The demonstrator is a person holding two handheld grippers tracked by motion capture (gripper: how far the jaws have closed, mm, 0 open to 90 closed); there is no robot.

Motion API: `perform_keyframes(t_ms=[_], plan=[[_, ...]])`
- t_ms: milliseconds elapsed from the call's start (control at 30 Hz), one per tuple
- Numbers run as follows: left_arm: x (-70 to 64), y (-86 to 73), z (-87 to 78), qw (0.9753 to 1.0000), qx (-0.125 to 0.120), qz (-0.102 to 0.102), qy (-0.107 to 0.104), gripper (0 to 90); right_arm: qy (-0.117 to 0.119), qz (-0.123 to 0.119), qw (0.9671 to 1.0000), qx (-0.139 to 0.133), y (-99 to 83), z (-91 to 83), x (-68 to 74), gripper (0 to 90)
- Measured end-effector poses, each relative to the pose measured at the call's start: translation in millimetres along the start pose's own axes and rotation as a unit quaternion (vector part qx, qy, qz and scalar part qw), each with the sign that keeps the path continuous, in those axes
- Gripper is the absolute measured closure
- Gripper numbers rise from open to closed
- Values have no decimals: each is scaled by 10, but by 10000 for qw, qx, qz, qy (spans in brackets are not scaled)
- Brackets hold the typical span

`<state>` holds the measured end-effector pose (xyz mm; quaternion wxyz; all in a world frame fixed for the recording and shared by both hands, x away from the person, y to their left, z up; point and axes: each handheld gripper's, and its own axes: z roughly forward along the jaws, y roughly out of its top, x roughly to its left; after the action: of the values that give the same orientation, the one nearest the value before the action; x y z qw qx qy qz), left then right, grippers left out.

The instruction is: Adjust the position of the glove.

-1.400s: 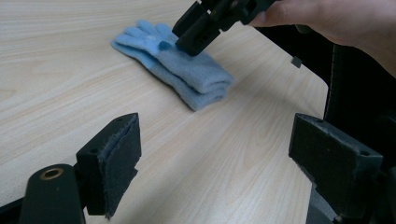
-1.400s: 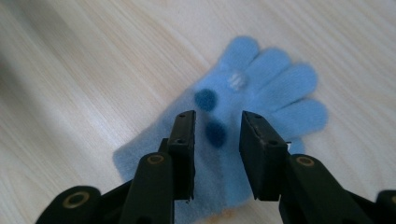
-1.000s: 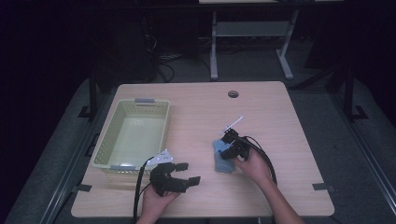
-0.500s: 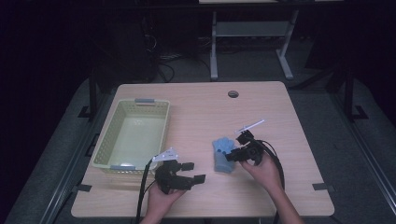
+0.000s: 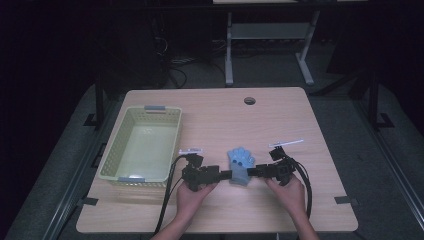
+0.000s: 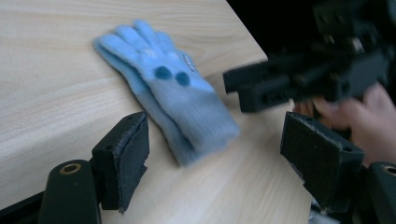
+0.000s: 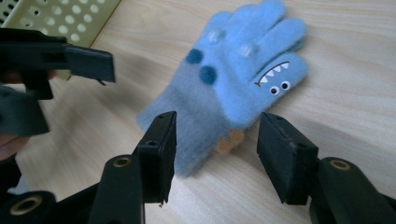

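We have swung both grippers in on the blue glove (image 5: 240, 165) lying flat at mid-table, left gripper (image 6: 212, 163) and right gripper (image 7: 215, 149) each with jaws spread either side of its cuff, ready to pinch, and the right gripper view reveals its toothy monster face

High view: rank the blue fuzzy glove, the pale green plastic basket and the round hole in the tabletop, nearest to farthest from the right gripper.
1. Blue fuzzy glove, just left of the right gripper.
2. Round hole in the tabletop, straight beyond, near the far edge.
3. Pale green plastic basket, far left.
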<state>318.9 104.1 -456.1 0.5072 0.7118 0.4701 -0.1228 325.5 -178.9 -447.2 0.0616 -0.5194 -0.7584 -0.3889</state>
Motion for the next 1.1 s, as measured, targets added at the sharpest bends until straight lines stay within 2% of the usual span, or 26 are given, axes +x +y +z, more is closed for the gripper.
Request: perform_keyframes(t_ms=[67, 167, 267, 367, 633, 867, 1100], plan=[[27, 18, 72, 9998, 83, -189, 33, 248, -14, 86, 10000, -23, -19, 16, -17, 468], [72, 43, 163, 9993, 171, -308, 90, 263, 30, 225, 9997, -71, -40, 37, -61, 467], [137, 45, 226, 9982, 212, -558, 21, 297, 118, 372, 9991, -137, -61, 60, -95, 471], [176, 38, 280, 9974, 275, -661, -37, 331, 217, 507, 9983, -176, -74, 90, -113, 479], [196, 41, 363, 9968, 351, -712, -34, 404, 356, 723, 9966, -183, -87, 148, -158, 499], [194, 39, 389, 9969, 494, -616, -44, 499, 369, 732, 9965, -163, -95, 187, -154, 541], [201, 33, 408, 9967, 531, -603, -55, 573, 390, 750, 9963, -173, -107, 233, -107, 594]])
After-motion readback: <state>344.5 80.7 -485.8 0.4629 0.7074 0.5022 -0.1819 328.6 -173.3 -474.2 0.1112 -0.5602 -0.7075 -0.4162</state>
